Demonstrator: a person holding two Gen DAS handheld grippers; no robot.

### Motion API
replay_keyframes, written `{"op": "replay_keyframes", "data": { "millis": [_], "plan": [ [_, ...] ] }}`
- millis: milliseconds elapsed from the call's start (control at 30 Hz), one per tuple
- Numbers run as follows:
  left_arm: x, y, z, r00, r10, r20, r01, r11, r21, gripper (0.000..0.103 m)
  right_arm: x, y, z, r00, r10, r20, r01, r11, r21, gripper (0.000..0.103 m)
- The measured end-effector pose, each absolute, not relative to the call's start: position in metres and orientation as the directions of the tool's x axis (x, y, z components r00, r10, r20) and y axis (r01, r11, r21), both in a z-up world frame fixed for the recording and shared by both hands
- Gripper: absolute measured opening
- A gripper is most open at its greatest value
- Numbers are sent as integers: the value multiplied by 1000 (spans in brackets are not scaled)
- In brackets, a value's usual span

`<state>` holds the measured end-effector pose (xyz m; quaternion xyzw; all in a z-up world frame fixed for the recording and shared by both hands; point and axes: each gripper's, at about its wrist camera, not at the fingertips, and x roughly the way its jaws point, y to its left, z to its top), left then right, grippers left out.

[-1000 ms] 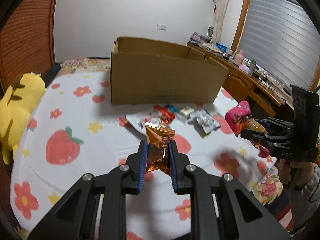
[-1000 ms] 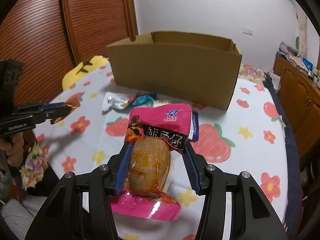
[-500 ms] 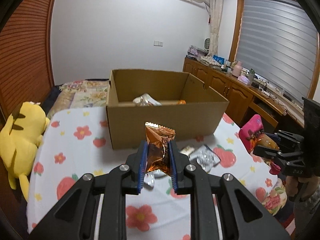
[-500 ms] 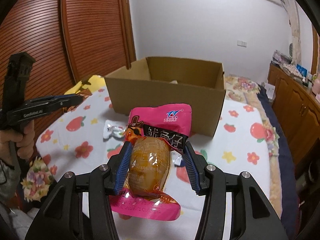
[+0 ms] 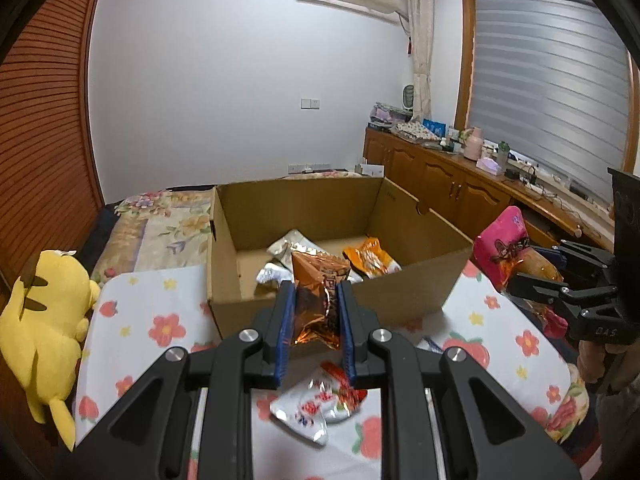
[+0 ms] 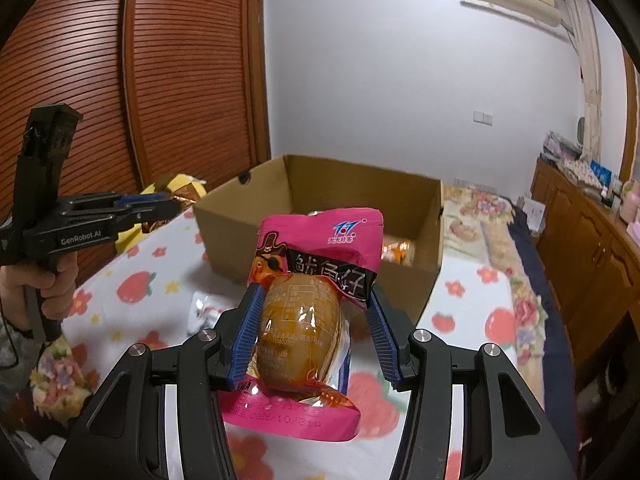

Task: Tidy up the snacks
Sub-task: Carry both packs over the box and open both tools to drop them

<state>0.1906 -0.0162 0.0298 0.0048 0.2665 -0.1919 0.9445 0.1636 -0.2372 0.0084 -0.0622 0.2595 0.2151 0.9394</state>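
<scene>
Carrying a snack in each gripper, the person is midway through a delivery to the box. The left gripper (image 5: 317, 314) is clamped on an orange foil pack (image 5: 319, 300), held upright between the blue pads (image 5: 285, 320), with its top edge poking above them. Just past it stands the near wall of the box (image 5: 400, 288) — the pack hangs in front of that wall and above its rim, not yet over the opening as far as I can judge.

The right gripper (image 6: 311, 332) holds a pink pouch (image 6: 320, 280) with a brown lump inside; its left pad presses the bulge, while the right pad looks clear of it, touching only the pouch's edge. This grip seems looser, so the pouch could slip if swung fast. It is short of the box and off towards the right corner.

Inside the box lie a few snacks already: a silver pack (image 5: 290, 246) and an orange one (image 5: 370, 258). On the strawberry-print cloth (image 5: 152, 320) before the box some packs are not yet collected, a white-and-red one (image 5: 316, 406) under the left gripper among them. A yellow plush (image 5: 44, 320) sits at the left edge.

The next move, I judge, calls for pushing both grippers forward over the rim, then opening the jaws so each snack drops inside — high enough that the pouch clears the wall.
</scene>
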Motion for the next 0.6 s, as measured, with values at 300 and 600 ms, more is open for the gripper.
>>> {"op": "replay_keyframes", "data": {
  "millis": [300,600],
  "plan": [
    [236,-12,35,784,-367,-501,360,926,-115,18,211,-229,18,788,381,-483,-438,899,-6,52],
    [284,-15,30,770,-380,-512,375,919,-117,18,267,-228,16,791,378,-482,-420,907,22,52]
  ]
}}
